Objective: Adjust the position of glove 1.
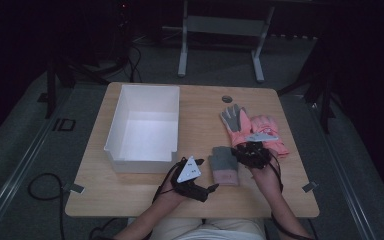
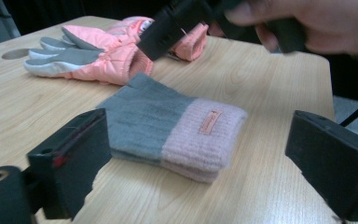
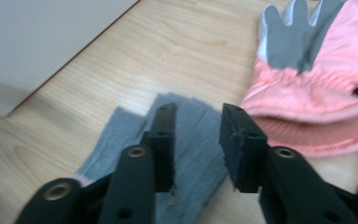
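Gloves: three pieces w/ two kinds. One grey knit mitten w/ pink ribbed cuff and small sewn label lies flat on the wood surface, near the front edge, between the two hands. Two padded pink ski gloves w/ grey palms and fingers lie stacked just behind it, toward the right; shell looks smooth and puffy, cuffs gathered w/ elastic.

One container: white rectangular bin, straight thin walls, open top, nothing in it, at left of the surface, well apart from the gloves. One small round grey grommet is set into the surface behind the ski gloves.

Left gripper sits just left of the mitten; in the left gripper view its black block fingers stand wide apart w/ the mitten's cuff end ahead of them, no contact, nothing held. Grey three-cornered plate on top of it.

Right gripper hangs over the mitten's top right corner, beside the ski gloves' cuffs. In the right gripper view its fingers are partly parted, grey knit showing below and between them; pads don't seem to press it, so open, empty.
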Available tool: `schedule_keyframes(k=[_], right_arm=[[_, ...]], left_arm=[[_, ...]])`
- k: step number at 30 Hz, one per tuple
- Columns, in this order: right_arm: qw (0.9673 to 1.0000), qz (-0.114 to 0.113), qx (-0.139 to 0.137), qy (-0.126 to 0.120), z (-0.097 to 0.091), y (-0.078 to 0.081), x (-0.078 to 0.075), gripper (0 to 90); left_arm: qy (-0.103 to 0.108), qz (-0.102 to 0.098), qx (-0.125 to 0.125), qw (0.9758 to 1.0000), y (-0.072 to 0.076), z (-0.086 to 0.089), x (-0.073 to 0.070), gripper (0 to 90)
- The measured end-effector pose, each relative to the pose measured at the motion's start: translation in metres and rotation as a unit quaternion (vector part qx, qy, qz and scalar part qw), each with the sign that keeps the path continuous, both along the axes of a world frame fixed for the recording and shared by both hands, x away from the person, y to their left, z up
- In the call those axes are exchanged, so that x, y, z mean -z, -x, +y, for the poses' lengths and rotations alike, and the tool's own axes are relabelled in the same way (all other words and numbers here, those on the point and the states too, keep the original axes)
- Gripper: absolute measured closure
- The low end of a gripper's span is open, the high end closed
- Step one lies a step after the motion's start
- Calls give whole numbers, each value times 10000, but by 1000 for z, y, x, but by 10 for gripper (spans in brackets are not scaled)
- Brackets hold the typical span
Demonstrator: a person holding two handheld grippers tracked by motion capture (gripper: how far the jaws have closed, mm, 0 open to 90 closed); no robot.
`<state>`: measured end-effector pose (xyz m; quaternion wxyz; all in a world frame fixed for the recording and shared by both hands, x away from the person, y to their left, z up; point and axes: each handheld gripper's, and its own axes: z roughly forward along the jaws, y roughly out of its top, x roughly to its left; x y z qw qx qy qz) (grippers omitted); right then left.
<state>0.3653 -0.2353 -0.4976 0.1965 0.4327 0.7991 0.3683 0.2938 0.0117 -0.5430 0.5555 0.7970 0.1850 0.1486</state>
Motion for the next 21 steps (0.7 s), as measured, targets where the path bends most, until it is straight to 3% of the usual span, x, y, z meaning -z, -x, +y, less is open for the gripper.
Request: schedule_keyframes(k=[2, 4, 8, 10, 14, 18, 19, 21], right_arm=[[10000, 38, -38, -20, -4, -7, -1, 635], [9998, 191, -29, -49, -7, -18, 3, 634], [9992, 378, 48, -80, -8, -27, 11, 627], [9988, 463, 122, -62, -7, -32, 16, 624], [9983, 585, -37, -65, 0, -42, 28, 604], [9978, 606, -279, -58, 5, -50, 34, 567], [9974, 629, -339, -36, 6, -52, 36, 552], [9965, 714, -432, 36, 7, -57, 41, 525]], left_arm=[[-79, -99, 164, 9998, -1, -8, -1, 115], [-349, -243, 286, 9987, -3, -20, -2, 136], [-856, -577, 529, 9932, -5, -40, -2, 160], [-1029, -637, 652, 9905, -8, -48, 0, 205], [-1492, -798, 893, 9815, -13, -60, 7, 278], [-2025, -1053, 970, 9688, -15, -67, 16, 293], [-2108, -1094, 953, 9667, -16, -68, 18, 293], [-2149, -1037, 927, 9667, -20, -69, 23, 284]])
